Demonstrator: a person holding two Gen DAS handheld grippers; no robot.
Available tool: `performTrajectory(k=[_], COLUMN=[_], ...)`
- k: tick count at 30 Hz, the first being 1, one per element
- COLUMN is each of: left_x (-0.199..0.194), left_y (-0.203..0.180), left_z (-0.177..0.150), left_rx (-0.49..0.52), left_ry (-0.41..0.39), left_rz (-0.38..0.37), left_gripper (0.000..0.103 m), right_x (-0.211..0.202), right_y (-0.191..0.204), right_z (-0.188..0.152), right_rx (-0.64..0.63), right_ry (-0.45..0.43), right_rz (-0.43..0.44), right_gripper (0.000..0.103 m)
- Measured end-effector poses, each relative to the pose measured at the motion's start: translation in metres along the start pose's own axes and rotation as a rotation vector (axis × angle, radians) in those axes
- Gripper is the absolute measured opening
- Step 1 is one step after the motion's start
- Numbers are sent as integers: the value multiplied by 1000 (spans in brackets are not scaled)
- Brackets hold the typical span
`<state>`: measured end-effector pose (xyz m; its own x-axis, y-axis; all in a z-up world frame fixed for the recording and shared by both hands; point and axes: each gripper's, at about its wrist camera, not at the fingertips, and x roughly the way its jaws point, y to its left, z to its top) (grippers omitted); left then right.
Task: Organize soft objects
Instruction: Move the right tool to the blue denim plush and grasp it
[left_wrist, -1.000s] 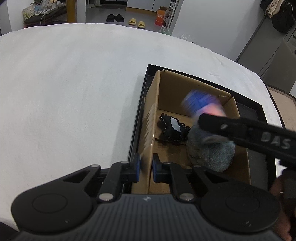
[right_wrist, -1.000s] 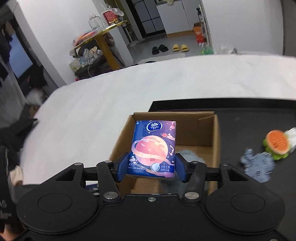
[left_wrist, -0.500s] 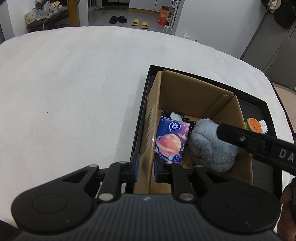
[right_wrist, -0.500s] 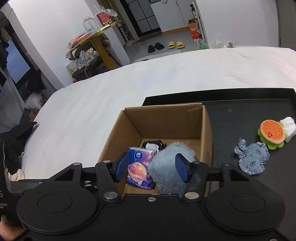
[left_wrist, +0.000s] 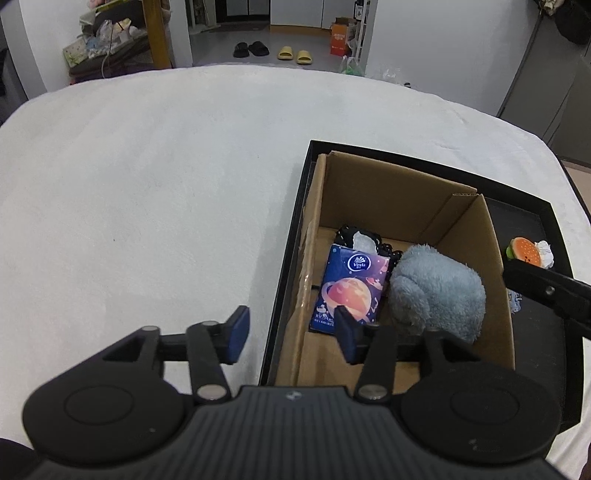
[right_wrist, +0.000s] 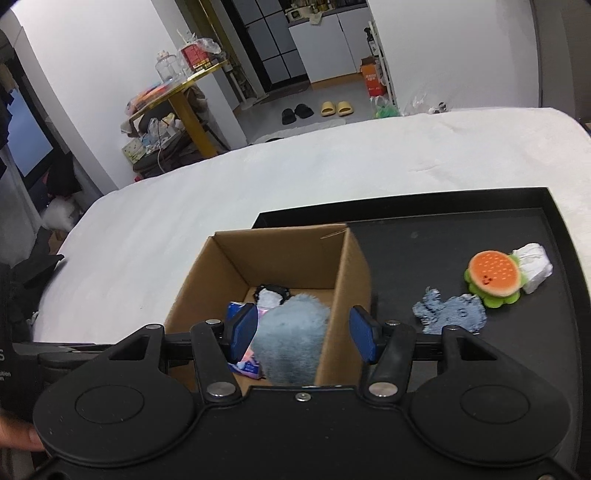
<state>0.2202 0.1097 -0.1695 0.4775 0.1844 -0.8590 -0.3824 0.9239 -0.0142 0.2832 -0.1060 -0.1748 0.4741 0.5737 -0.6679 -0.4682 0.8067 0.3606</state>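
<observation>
An open cardboard box (left_wrist: 373, 192) (right_wrist: 291, 240) stands on a black tray (right_wrist: 443, 236) (left_wrist: 517, 210). Inside lie a blue tissue pack (left_wrist: 351, 288) (right_wrist: 243, 365), a grey-blue plush (left_wrist: 439, 288) (right_wrist: 291, 336) and a black-and-white item (left_wrist: 364, 242) (right_wrist: 271, 295). My left gripper (left_wrist: 291, 334) is open, straddling the box's left wall. My right gripper (right_wrist: 303, 330) is open and empty, above the box's near edge. A burger plush (right_wrist: 493, 275) (left_wrist: 524, 251), a white soft piece (right_wrist: 533, 260) and a denim piece (right_wrist: 448, 312) lie on the tray right of the box.
The tray rests on a white cloth-covered table (left_wrist: 147, 184) (right_wrist: 332, 170). A cluttered yellow side table (right_wrist: 181, 88) and slippers (right_wrist: 317, 109) stand on the floor beyond the table. The right gripper's arm (left_wrist: 550, 291) crosses the left wrist view at the right.
My right gripper let go of the tissue pack, which now lies in the box, and drew back. My left gripper, shut on the box's left wall, has opened.
</observation>
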Motion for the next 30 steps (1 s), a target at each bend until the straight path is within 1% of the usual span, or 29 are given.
performTrajectory(k=[8,13,21,25,30], left_x=[-6,-8,-10,-11,-8], left_y=[-19,-29,-40,-46,-53], left_z=[0,2,4,5,4], left_rx=[32,56,62,69,74], left_ry=[-8,-32,-48,-58,-67], left_rz=[8,36,71,80,115], left_gripper=[57,66,68,70,73], right_x=[-11,-13,-17,-16,-10], right_y=[-34,-56,-83,-96,-110], right_z=[-4,-7,-17,-21,-28], right_rx=[13,32,15,13,10], right_ry=[-47,-60,-73,-69,-49], right_rz=[-34,-62,-105,-120,-139], right_gripper=[62,64,71,72,71])
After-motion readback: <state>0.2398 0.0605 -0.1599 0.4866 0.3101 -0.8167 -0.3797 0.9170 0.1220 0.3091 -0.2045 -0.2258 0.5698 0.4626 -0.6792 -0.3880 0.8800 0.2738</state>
